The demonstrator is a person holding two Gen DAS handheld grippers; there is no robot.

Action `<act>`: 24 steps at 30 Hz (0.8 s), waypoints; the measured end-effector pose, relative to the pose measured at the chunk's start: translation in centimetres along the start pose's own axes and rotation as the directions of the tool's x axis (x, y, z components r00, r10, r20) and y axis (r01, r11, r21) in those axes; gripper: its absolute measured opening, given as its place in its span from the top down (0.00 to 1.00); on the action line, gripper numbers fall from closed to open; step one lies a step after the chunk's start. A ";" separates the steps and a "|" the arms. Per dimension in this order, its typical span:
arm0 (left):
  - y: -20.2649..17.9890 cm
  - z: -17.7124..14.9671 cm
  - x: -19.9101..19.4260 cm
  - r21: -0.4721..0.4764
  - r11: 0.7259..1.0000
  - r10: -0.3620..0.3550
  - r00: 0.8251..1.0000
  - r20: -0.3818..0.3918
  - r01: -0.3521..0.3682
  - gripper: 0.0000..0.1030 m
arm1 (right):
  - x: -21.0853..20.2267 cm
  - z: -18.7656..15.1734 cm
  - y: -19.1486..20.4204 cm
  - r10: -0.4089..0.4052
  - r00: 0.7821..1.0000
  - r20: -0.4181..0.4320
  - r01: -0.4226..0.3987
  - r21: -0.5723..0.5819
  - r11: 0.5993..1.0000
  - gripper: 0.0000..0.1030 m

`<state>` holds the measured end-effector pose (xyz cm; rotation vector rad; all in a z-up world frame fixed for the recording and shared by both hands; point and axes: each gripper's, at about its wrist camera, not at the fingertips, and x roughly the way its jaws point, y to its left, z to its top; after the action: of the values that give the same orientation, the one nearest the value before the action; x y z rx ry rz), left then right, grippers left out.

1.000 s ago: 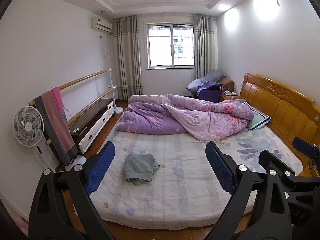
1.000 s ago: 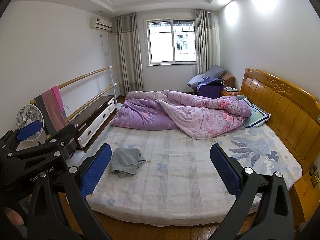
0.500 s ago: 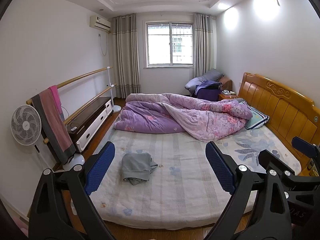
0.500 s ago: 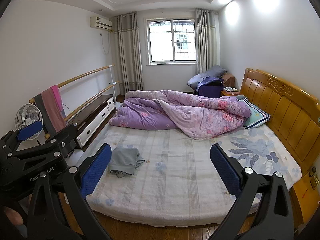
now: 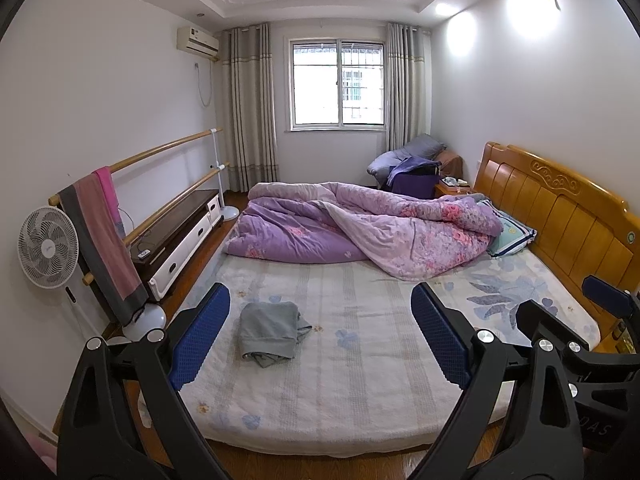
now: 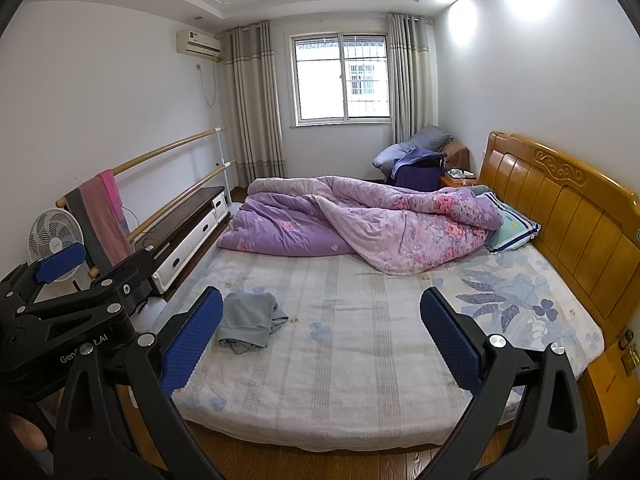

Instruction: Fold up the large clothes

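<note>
A grey garment (image 5: 271, 333) lies folded in a small bundle on the left part of the bed (image 5: 340, 380); it also shows in the right wrist view (image 6: 250, 322). My left gripper (image 5: 320, 336) is open and empty, held off the bed's near side, well short of the garment. My right gripper (image 6: 320, 340) is open and empty, beside the left one. The left gripper's body shows at the left of the right wrist view (image 6: 72, 312). The right gripper's body shows at the right of the left wrist view (image 5: 580, 340).
A crumpled purple floral quilt (image 5: 360, 232) covers the far half of the bed. A pillow (image 5: 512, 236) lies by the wooden headboard (image 5: 560, 208). A fan (image 5: 48, 248), a rail with a hanging towel (image 5: 104, 236) and a low cabinet (image 5: 180, 232) stand along the left wall.
Both grippers have drawn back slightly from the bed and tilted up a little. The garment has not moved. Both stay open.
</note>
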<state>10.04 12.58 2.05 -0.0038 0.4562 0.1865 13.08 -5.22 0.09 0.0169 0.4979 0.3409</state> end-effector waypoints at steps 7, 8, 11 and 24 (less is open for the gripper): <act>0.3 -0.2 0.7 0.008 1.000 0.003 1.000 -0.001 -0.003 0.10 | 0.1 0.0 0.0 0.000 1.000 -0.007 0.000 0.002 1.000 0.07; 0.3 -0.3 0.7 0.010 1.000 0.005 1.000 0.001 -0.005 0.10 | 0.2 0.0 -0.1 0.001 1.000 -0.009 -0.001 0.002 1.000 0.07; 0.3 -0.4 0.8 0.013 1.000 0.007 1.000 0.002 -0.007 0.10 | 0.2 0.1 -0.3 0.003 1.000 -0.011 -0.003 0.001 1.000 0.07; 0.4 -0.5 0.9 0.018 1.000 0.006 1.000 0.008 -0.006 0.10 | 0.3 0.3 -0.6 0.006 1.000 -0.013 -0.006 0.001 1.000 0.07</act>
<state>10.52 13.14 1.24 0.0158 0.4502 0.1886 13.67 -5.64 0.11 0.0167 0.5111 0.3468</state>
